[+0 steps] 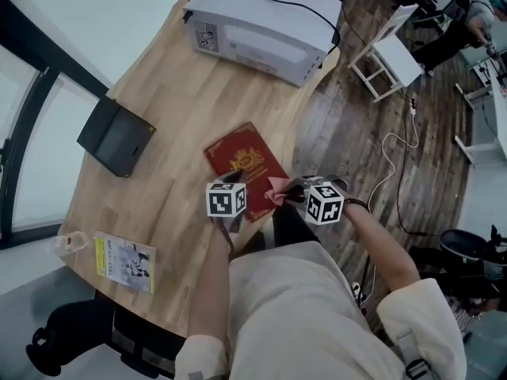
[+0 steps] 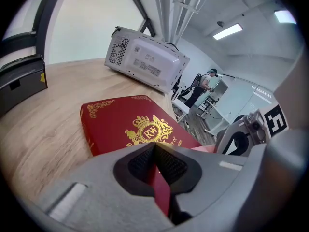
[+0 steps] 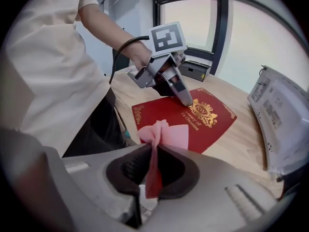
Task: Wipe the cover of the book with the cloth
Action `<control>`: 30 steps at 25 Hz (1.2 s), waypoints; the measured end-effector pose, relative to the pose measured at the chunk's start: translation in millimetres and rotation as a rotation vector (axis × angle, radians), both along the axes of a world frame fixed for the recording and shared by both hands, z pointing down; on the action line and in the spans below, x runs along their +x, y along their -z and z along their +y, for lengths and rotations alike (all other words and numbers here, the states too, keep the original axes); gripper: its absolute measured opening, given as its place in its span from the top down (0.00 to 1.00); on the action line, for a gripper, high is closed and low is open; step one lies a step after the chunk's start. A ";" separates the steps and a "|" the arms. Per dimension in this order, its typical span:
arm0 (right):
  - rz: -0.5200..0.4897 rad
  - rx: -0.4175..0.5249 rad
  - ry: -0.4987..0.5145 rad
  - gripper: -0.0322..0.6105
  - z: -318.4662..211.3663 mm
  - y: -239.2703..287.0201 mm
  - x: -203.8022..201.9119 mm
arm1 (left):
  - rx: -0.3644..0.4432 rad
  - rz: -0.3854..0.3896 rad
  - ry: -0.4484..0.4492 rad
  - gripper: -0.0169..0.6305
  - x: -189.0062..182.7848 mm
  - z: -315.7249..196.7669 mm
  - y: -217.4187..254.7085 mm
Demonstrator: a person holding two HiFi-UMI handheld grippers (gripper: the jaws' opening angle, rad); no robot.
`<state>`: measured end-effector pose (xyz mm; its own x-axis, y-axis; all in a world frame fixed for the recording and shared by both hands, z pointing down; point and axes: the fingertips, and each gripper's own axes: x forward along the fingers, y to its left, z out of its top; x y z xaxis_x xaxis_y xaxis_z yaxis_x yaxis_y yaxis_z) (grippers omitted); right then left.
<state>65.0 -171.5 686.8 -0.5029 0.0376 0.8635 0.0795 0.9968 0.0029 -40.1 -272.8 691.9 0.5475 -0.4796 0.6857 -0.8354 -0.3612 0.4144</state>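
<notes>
Cloth (image 3: 166,132), pink and bunched, is clamped between the closed jaws of the right gripper (image 3: 153,153). Its free folds are spread just ahead of the jaws, over the near corner of the book (image 3: 212,117); whether the cover is touched cannot be told. In the head view the cloth (image 1: 277,188) is found at 4 o'clock of the book (image 1: 247,161), with the right gripper (image 1: 289,196) just beside it.

The red book, stamped with a gold crest, is laid flat near the middle of the wooden table (image 1: 182,101). The jaws of the left gripper (image 3: 186,99) are drawn together tip to tip, and their tips are set down on the cover beside the crest. In the left gripper view the red cover (image 2: 125,120) is seen through the slit behind the pads.

A white microwave (image 1: 261,26) is placed at 12 o'clock of the book, a black box (image 1: 117,137) at 9 o'clock, and a yellow booklet (image 1: 124,261) at 7 o'clock, near the table's edge.
</notes>
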 end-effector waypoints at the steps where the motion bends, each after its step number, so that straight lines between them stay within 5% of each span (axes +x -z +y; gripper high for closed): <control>1: 0.001 0.000 -0.017 0.90 3.9 0.8 3.4 | 0.000 0.003 -0.003 0.96 -0.7 0.2 0.7; 5: 0.037 -0.028 -0.036 0.90 23.7 5.3 22.4 | 0.003 0.037 -0.003 0.96 2.2 -0.5 3.8; 8: 0.079 -0.144 -0.013 0.90 49.8 12.1 32.6 | 0.013 0.061 -0.011 0.96 5.6 0.0 4.1; 18: -0.039 -0.455 0.070 0.90 62.7 32.7 -33.0 | 0.016 0.050 -0.011 0.96 0.3 1.7 3.3; 30: 0.063 -0.261 0.050 0.90 -22.8 -6.9 -54.6 | 0.011 0.071 0.012 0.96 -0.3 2.4 5.4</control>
